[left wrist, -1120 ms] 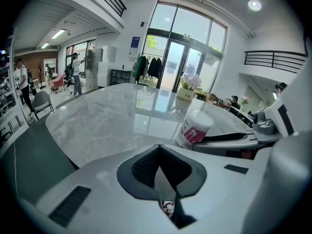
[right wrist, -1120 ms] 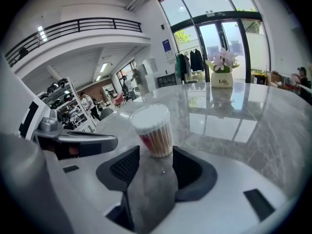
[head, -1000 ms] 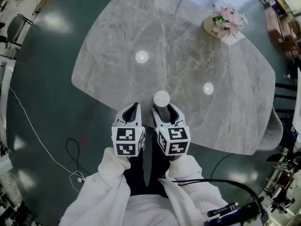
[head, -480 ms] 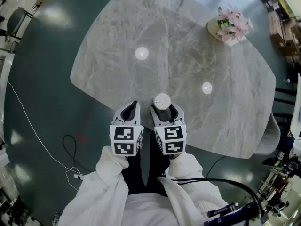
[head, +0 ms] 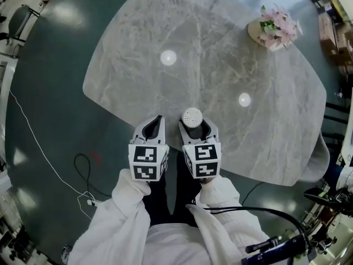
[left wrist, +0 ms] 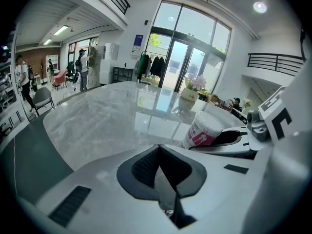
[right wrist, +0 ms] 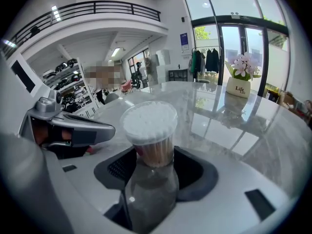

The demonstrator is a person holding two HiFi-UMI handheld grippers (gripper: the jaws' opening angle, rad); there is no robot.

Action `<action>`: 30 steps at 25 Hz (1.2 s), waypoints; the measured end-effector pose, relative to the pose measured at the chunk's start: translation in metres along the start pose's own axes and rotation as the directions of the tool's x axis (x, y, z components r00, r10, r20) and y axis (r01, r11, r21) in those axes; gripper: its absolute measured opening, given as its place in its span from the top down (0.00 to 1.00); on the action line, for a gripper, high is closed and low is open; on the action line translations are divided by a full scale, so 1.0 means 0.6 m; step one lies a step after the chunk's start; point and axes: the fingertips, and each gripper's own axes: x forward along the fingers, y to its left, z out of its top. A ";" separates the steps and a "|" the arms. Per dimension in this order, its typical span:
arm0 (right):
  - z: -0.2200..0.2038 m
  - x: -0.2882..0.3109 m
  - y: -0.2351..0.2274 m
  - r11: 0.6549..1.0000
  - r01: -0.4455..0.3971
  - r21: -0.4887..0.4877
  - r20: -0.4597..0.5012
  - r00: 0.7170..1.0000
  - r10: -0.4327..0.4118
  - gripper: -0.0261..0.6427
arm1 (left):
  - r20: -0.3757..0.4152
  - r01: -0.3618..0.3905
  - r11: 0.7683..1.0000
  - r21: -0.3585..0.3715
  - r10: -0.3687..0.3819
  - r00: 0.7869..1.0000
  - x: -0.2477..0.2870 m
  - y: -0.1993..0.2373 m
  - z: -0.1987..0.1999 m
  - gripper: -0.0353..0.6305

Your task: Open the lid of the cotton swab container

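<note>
Sleeves: white sleeves [head: 131, 203] at 6 o'clock in the head view, one behind each tool.
Left gripper: the left gripper [head: 158, 120] sits at 9 o'clock of the container, just beside it and not touching. Its jaws are clenched together with nothing between them.
Right gripper: the right gripper [head: 197, 128] points forward and down over the table edge. Its jaws have just been opening and now stand spread, one on each side of the container. The pads are not seen pressing on it.
Container: the container [head: 192, 117] stands upright on the table [head: 220, 65], close to its 6 o'clock edge, between the right jaws.
Build: a clear round tub packed with swabs, white tips upward. A pink label [left wrist: 200, 138] is on the side toward the left gripper.
Lid: the lid [right wrist: 149, 120] is seated on top and is judged not yet opened.
Handling: judged light, stiff, thin-walled and smooth. It will likely slide or tip on the polished stone if pushed from one side, and a hard squeeze may flex the wall.
Hold point, body: the tub wall at mid-height, below the lid rim, so the lid stays free.
Hold point, lid: the rim of the cap, worked upward by the other tool while the body is held.
Step in hand: judged to be lining up the body grip.
Far field: a flower pot [head: 274, 29] stands at 1 o'clock, well apart from the work.
</note>
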 end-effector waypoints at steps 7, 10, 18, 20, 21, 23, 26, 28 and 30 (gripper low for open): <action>-0.001 0.001 -0.009 1.000 -0.005 0.012 0.002 1.000 0.005 0.53 | -0.002 0.004 1.000 0.008 -0.004 1.000 0.004 -0.012 -0.001 0.94; 0.000 -0.004 -0.010 1.000 -0.002 0.018 0.016 1.000 0.002 0.53 | -0.001 0.004 1.000 0.013 -0.004 1.000 -0.001 -0.013 -0.002 0.94; -0.005 -0.032 -0.022 1.000 -0.002 0.028 0.027 1.000 0.001 0.53 | 0.004 0.012 0.999 0.033 -0.012 1.000 -0.013 -0.026 -0.002 0.94; -0.004 -0.043 -0.026 0.999 -0.005 0.033 0.028 1.000 0.004 0.53 | 0.009 0.019 0.999 0.041 -0.019 1.000 -0.017 -0.035 0.002 0.94; -0.002 -0.049 -0.029 0.999 -0.005 0.036 0.030 1.000 0.003 0.53 | 0.011 0.023 0.999 0.045 -0.024 1.000 -0.019 -0.040 0.004 0.94; 0.001 -0.062 -0.034 0.999 0.000 0.045 0.035 0.999 -0.002 0.53 | 0.014 0.034 0.998 0.053 -0.034 0.999 -0.024 -0.052 0.009 0.94; 0.007 -0.085 -0.041 0.998 0.010 0.060 0.045 0.999 -0.012 0.53 | 0.018 0.053 0.996 0.065 -0.054 0.998 -0.034 -0.073 0.017 0.94; 0.012 -0.102 -0.048 0.998 0.018 0.067 0.052 0.998 -0.022 0.53 | 0.022 0.067 0.995 0.078 -0.069 0.997 -0.040 -0.090 0.024 0.94; 0.020 -0.121 -0.056 0.997 0.029 0.075 0.061 0.998 -0.034 0.53 | 0.026 0.083 0.992 0.093 -0.086 0.996 -0.046 -0.108 0.034 0.94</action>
